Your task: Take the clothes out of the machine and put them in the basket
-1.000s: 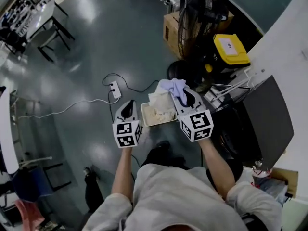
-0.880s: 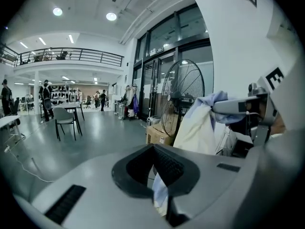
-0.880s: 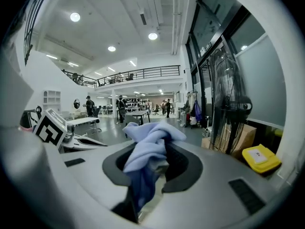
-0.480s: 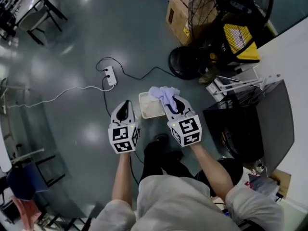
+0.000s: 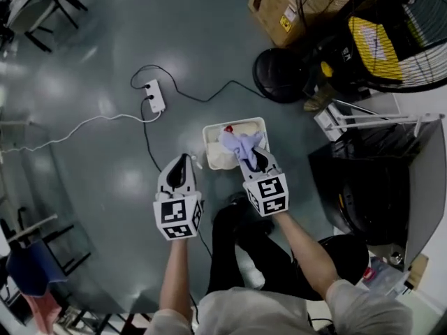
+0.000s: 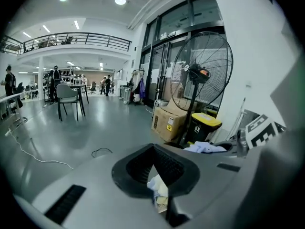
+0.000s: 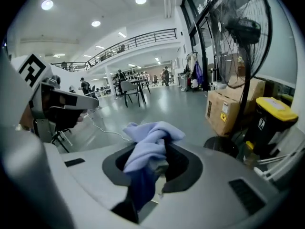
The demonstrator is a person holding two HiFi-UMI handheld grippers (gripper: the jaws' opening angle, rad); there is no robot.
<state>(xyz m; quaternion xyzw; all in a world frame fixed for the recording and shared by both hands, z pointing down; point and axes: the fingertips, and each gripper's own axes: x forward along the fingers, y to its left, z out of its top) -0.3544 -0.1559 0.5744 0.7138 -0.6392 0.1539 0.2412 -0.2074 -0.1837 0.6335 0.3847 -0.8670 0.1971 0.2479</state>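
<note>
Now, right gripper (image 5: 252, 158) clamping lilac cloth (image 5: 236, 144) (bunched), above white basket (image 5: 209, 128)

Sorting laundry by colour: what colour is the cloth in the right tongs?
The cloth is pale lavender-blue, clearest in the right gripper view.

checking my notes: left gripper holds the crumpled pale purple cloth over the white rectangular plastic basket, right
Wrong gripper: the right gripper holds the crumpled pale purple cloth over the white rectangular plastic basket, as the right gripper view shows.
</note>
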